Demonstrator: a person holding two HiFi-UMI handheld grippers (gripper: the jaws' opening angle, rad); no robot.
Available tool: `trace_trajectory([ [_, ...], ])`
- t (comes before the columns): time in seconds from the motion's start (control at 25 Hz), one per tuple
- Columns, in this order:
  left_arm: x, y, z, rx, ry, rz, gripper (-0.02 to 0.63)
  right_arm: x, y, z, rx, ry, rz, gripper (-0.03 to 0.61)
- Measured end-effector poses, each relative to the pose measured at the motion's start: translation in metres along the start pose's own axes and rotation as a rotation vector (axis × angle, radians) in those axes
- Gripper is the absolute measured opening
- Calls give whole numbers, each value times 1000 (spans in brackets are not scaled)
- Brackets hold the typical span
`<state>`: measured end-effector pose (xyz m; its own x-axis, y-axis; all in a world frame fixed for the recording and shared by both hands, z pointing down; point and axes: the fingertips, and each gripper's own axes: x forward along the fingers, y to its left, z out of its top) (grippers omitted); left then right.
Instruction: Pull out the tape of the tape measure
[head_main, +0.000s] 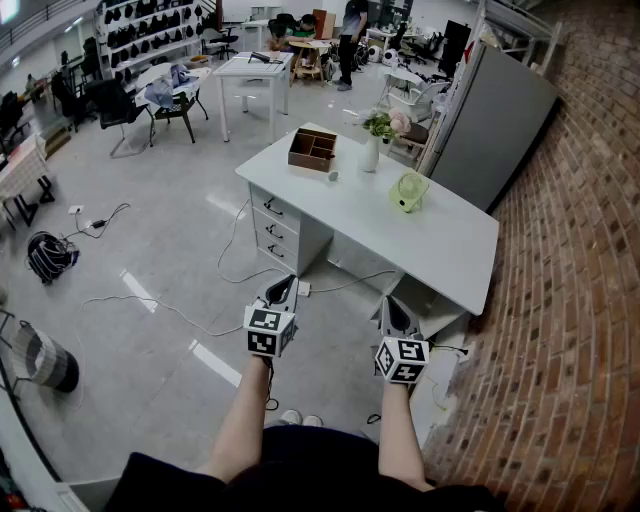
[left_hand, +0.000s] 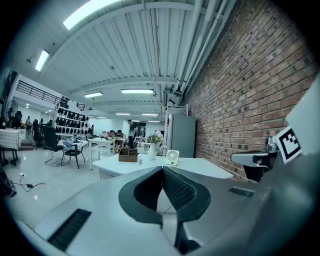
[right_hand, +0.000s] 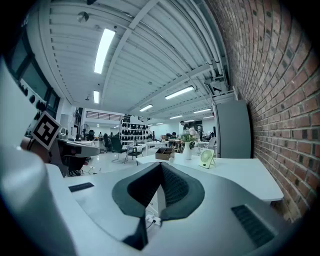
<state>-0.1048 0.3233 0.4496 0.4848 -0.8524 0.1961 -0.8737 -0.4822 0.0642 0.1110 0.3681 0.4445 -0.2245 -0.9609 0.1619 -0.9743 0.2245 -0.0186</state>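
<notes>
The head view alone shows my two forearms, with the left gripper (head_main: 282, 290) and the right gripper (head_main: 397, 315) held side by side above the floor, short of the white desk (head_main: 440, 240). It also shows loose cables (head_main: 160, 305) on the floor and the desk's drawers (head_main: 275, 228); neither gripper view shows these.

The gripper views supply the jaw state. The left gripper's jaws are pressed together with nothing between them. The right gripper's jaws are likewise closed on nothing. Each gripper view catches the other gripper at its edge.

On the desk, a small pale object (head_main: 332, 176) lies just beside the near corner of a wooden box (head_main: 312, 150). It may be the tape measure, but I cannot confirm this; it is too small in every view. It lies well ahead of both pairs of closed fingers and apart from them. It sits slightly left of the jaw line in the left gripper view and slightly right of it in the right gripper view.

Further along the desk stand a vase of flowers (head_main: 371, 150) and a green fan (head_main: 408, 192). Beyond the desk, a grey cabinet (head_main: 495, 125) stands beside the brick wall (head_main: 575, 250). Only the gripper views show the ceiling lights (right_hand: 104, 46).
</notes>
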Motion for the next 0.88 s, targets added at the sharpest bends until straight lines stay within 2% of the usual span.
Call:
trace_trajectory([
  [0.88, 19, 25, -13, -19, 35, -19, 23, 29, 7, 1, 51, -17, -1, 2],
])
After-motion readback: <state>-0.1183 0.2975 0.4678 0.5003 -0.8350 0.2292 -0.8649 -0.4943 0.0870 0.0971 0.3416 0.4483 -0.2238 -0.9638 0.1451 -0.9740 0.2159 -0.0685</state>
